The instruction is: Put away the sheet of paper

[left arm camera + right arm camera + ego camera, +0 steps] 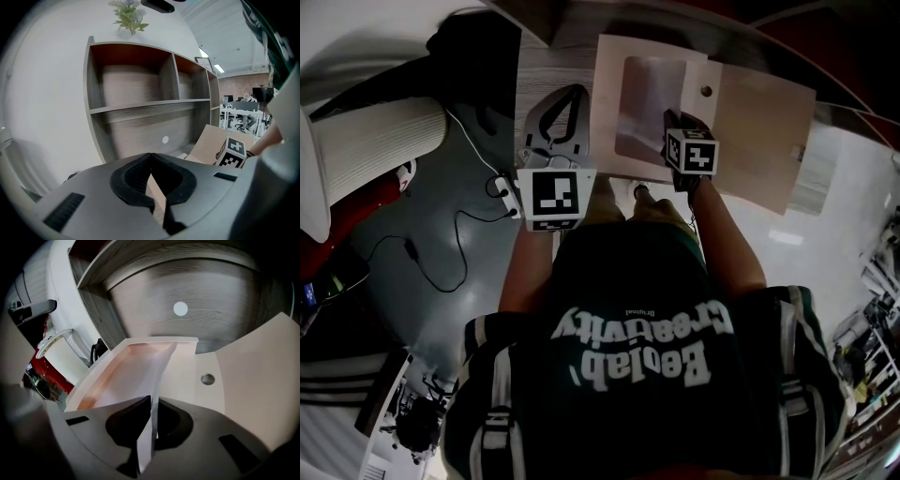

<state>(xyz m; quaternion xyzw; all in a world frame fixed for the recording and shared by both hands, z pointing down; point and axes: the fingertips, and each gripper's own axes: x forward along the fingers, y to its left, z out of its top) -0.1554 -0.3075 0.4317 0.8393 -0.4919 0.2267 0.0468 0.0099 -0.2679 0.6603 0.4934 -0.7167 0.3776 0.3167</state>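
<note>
Showing the task midway, the right gripper [151, 401], jaws clamped on the white sheet of paper [133, 376], holds it partly inside the open beige document case [187, 373], not yet released, while the left gripper [151, 157] waits alongside with jaws together and empty.

Paper sheet [649, 94] near edge hidden under right gripper [675, 129], shelf [211, 282] cropped above
</note>
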